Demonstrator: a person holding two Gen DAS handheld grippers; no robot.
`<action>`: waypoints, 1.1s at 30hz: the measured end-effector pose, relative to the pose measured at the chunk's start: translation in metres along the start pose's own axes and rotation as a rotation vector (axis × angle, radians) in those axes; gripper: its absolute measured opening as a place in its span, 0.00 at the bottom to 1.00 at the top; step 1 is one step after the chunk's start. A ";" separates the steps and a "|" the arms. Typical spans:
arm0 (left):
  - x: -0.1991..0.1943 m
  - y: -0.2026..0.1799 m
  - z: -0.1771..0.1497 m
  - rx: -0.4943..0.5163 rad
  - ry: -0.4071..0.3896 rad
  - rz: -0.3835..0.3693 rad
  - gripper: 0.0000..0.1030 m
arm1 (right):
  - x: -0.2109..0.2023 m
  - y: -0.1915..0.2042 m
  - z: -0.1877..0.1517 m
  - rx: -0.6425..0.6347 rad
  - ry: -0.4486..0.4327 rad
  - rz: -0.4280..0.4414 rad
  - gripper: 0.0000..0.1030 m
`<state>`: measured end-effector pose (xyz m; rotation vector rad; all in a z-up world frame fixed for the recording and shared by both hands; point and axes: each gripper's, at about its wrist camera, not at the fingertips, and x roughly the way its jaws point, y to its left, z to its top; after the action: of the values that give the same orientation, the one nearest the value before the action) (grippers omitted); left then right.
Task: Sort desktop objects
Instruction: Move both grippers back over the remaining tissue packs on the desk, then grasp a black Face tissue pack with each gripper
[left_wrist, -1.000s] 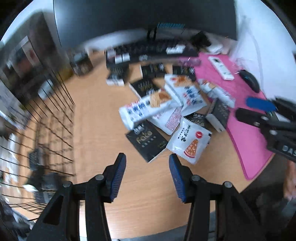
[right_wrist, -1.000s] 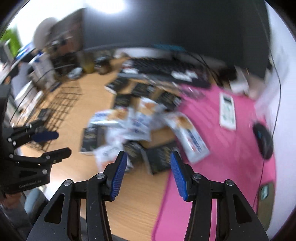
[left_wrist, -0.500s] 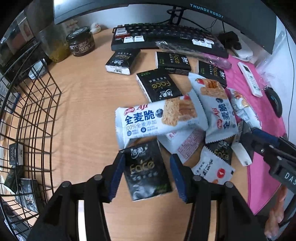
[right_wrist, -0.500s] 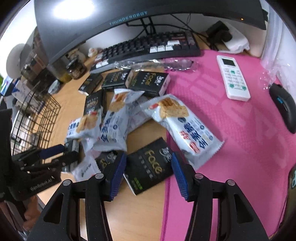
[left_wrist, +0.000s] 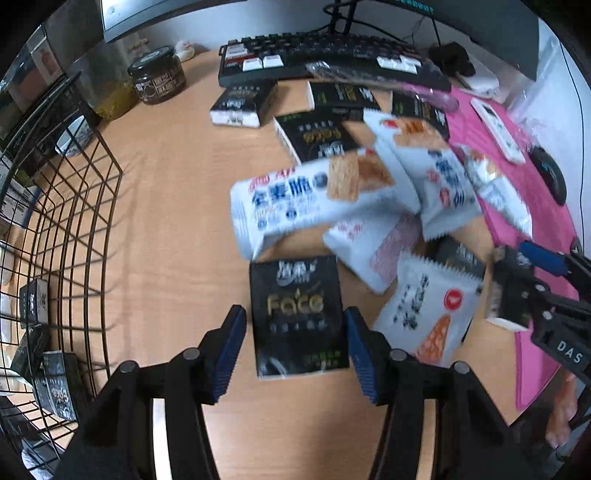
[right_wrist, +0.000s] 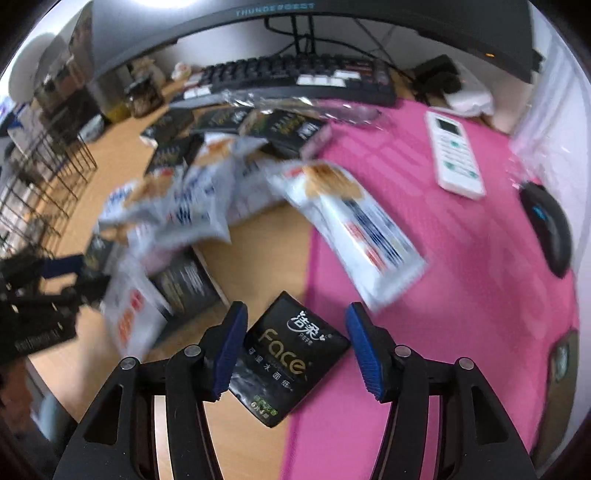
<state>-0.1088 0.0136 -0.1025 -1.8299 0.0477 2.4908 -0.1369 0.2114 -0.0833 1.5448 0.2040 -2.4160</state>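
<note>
A heap of black Face tissue packs and white snack packets lies on the wooden desk. My left gripper is open, its blue pads on either side of a black Face pack lying flat. My right gripper is open, straddling another black Face pack that lies across the edge of the pink mat. The right gripper also shows at the right of the left wrist view, around a small pack. A white biscuit packet lies just beyond the left pack.
A black wire basket holding several black packs stands at the left. A keyboard, a jar and a monitor are at the back. A white remote and a black mouse lie on the pink mat.
Both grippers have moved forward and down over the pile. Each now has a black Face pack between its open fingers.
</note>
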 end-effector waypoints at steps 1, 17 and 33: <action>0.000 -0.001 -0.003 0.007 0.004 0.002 0.58 | -0.004 -0.002 -0.004 0.002 -0.006 -0.012 0.54; 0.002 0.000 -0.001 0.010 -0.011 0.009 0.58 | -0.006 0.005 -0.013 0.043 -0.017 -0.032 0.60; -0.005 -0.001 -0.004 0.080 -0.018 -0.004 0.58 | -0.027 -0.004 -0.042 0.284 -0.001 -0.004 0.60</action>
<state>-0.1039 0.0142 -0.0989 -1.7755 0.1408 2.4639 -0.0907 0.2300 -0.0765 1.6561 -0.1443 -2.5362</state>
